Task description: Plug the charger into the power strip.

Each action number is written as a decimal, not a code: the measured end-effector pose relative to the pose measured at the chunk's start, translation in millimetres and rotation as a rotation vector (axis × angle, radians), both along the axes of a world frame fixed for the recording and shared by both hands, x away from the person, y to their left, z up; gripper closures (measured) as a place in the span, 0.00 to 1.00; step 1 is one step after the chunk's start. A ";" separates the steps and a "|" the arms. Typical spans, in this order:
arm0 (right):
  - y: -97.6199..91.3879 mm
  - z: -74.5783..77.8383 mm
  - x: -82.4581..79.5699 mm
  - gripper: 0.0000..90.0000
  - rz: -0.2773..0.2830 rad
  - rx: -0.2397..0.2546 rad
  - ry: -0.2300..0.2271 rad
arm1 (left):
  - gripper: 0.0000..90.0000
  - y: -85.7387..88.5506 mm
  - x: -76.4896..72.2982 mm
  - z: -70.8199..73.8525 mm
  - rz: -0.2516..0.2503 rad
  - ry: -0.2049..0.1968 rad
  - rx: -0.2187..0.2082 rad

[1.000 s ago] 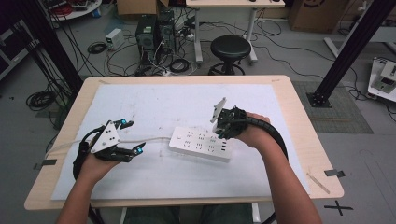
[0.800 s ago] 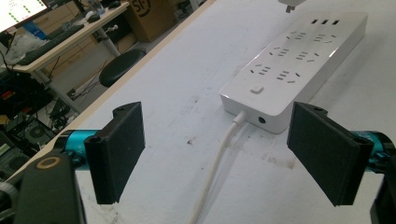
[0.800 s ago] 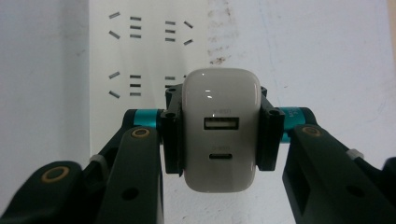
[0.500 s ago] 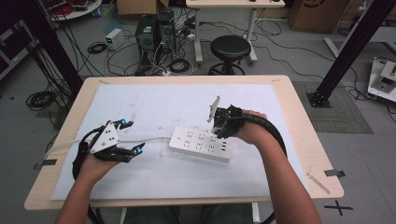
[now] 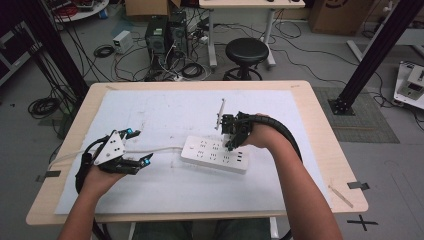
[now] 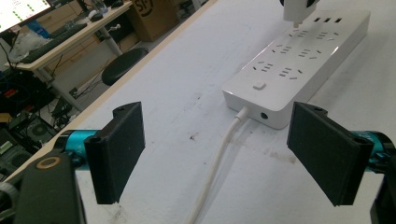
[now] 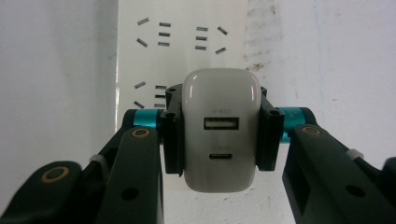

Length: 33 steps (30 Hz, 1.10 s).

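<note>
Rounded glossy charger (image 7: 220,135) — flat white power strip (image 5: 215,154)

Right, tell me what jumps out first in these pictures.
The right gripper clamps a white charger over the power strip at mid-table, prongs near its sockets. The left gripper waits open by the strip's cord.

Your right gripper (image 7: 219,135) holds the charger (image 7: 219,135) directly above the power strip (image 5: 215,154). Ahead of your left gripper (image 6: 219,154), the strip's cable (image 6: 219,158) runs between its jaws.
</note>
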State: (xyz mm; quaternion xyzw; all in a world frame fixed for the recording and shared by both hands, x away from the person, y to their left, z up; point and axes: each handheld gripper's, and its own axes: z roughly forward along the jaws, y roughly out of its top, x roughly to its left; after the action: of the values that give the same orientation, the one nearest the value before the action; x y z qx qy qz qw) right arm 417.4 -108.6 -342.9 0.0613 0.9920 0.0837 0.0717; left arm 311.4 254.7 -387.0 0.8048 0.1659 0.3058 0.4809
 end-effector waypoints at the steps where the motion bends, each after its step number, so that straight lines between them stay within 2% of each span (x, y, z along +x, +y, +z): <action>1: 1.1 -0.2 0.2 0.70 -0.005 -0.007 0.005 | 0.21 0.8 0.0 -0.3 0.001 0.001 0.000; 9: 6.1 -4.9 2.2 0.70 0.008 -0.024 0.022 | 0.21 4.2 0.1 -2.0 0.008 0.003 -0.015; 10: 6.4 -6.9 2.0 0.70 -0.002 -0.034 0.030 | 0.21 4.7 0.2 -2.1 0.007 0.001 -0.012; 13: 6.0 -7.9 1.8 0.70 -0.009 -0.022 0.035 | 0.21 5.5 0.4 -2.8 0.009 0.003 -0.012; 15: 6.7 -8.9 1.3 0.70 -0.011 -0.028 0.055 | 0.21 5.3 0.6 -3.2 0.010 0.005 -0.015; 16: 7.7 -11.2 0.8 0.70 -0.016 -0.043 0.049 | 0.21 5.3 0.7 -3.0 0.008 0.004 -0.013; 19: 9.2 -12.0 2.1 0.71 -0.033 -0.038 0.060 | 0.21 4.2 0.8 -2.5 0.007 0.001 -0.014; 20: 10.3 -13.8 2.7 0.71 -0.032 -0.044 0.061 | 0.21 3.6 0.6 -2.4 0.010 0.003 -0.014; 21: 12.7 -20.2 3.1 0.71 -0.047 -0.072 0.067 | 0.21 3.4 0.9 -2.1 0.007 0.000 -0.011; 24: 13.1 -21.3 4.7 0.71 -0.064 -0.054 0.080 | 0.21 3.2 0.3 -0.8 0.007 -0.008 -0.007; 25: 12.5 -21.8 4.7 0.71 -0.065 -0.047 0.078 | 0.21 2.6 0.1 -1.4 0.010 -0.006 -0.017; 28: 15.4 -22.3 2.4 0.71 -0.059 -0.067 0.055 | 0.21 1.2 0.1 -2.7 0.009 -0.003 -0.014; 32: 12.0 -24.6 3.1 0.71 -0.067 -0.047 0.065 | 0.21 1.0 -0.1 -2.3 0.004 -0.006 -0.003; 33: 11.9 -24.8 3.1 0.71 -0.069 -0.046 0.068 | 0.21 0.5 -0.4 -2.4 0.006 -0.006 -0.014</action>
State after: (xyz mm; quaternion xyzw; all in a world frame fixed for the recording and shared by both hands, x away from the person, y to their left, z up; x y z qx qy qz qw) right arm 420.6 -96.6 -367.6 0.0964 0.9929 0.0561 0.0423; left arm 311.1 255.2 -389.5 0.8000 0.1689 0.3085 0.4862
